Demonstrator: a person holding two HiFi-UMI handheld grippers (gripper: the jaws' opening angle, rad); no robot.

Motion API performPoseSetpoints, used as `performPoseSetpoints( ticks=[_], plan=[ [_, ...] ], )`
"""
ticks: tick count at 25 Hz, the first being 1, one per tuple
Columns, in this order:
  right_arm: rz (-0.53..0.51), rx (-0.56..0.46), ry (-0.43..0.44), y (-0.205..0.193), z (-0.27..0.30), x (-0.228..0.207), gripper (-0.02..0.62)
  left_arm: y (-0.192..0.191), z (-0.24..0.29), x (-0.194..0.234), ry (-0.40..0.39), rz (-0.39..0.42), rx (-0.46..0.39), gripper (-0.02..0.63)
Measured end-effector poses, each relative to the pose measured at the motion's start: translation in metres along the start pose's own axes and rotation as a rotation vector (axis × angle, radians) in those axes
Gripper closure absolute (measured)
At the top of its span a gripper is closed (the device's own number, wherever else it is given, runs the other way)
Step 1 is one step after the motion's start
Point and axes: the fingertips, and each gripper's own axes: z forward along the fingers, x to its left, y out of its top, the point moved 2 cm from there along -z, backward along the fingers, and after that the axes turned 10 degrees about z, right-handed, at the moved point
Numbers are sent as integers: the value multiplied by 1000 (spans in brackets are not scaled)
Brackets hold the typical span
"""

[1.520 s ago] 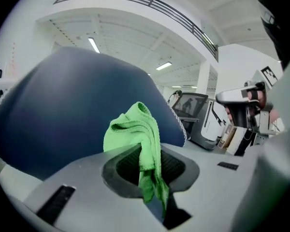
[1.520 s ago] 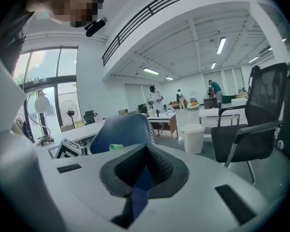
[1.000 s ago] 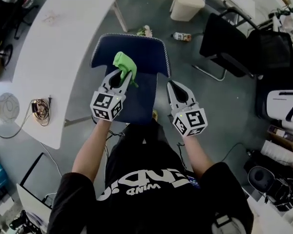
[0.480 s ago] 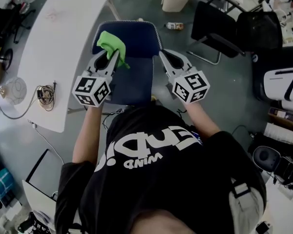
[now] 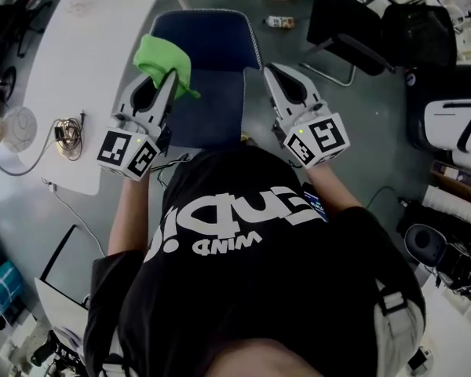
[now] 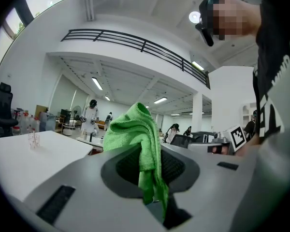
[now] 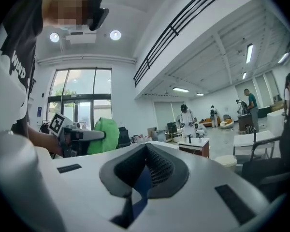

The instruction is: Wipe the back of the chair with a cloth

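Head view, compared with a second ago: both hand-held grippers now sit higher and wider apart, and the green cloth (image 5: 161, 57) has travelled from the middle of the blue chair (image 5: 216, 38) out toward its left edge, near the curved white bench (image 5: 78, 77). The left hand-held gripper (image 5: 171, 81) has its jaws closed on the cloth, which bunches above the tips and trails down between them. In the left gripper view the cloth stands against the open room with no blue surface behind it, so I judge it has come off the chair (whether this is a pause between strokes or the end of the wipe, I cannot say). The right hand-held gripper (image 5: 273, 75) is just beside the chair's right edge with its jaws brought together. Only a sliver of blue shows through the gap behind the tips, probably the chair below, and nothing appears to be clamped. The chair's back (image 5: 212, 120) lies between the two tools, directly in front of the person's chest. Both forearms reach forward from the body, elbows bent, with the marker cubes nearest the camera. The left tool angles slightly outward, the right slightly inward toward the chair. For more wiping, the cloth would need to come back down onto the back panel.
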Motion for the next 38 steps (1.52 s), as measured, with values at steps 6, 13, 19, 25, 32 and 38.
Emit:
performPoseSetpoints(
  ticks=[6,13,19,25,32,38],
  plan=[
    [-54,10,-7,-23,0,13,603,-20,-13,-19,-11,31,-15,538],
    [-43,24,19,-35,8,10,603,-42,-11,-18,3,-10,-22,538],
    [-54,49,30,-35,12,7,603,-46,-3,-22,-13,-10,-35,538],
    [-65,46,34,-30,9,9,603,-46,-3,-27,-28,-4,-25,538],
    [-45,40,20,-34,3,14,603,-53,-14,-25,14,-17,-5,538],
    [-39,54,26,-37,-1,17,604,-57,-19,-28,24,-23,1,538]
  ],
)
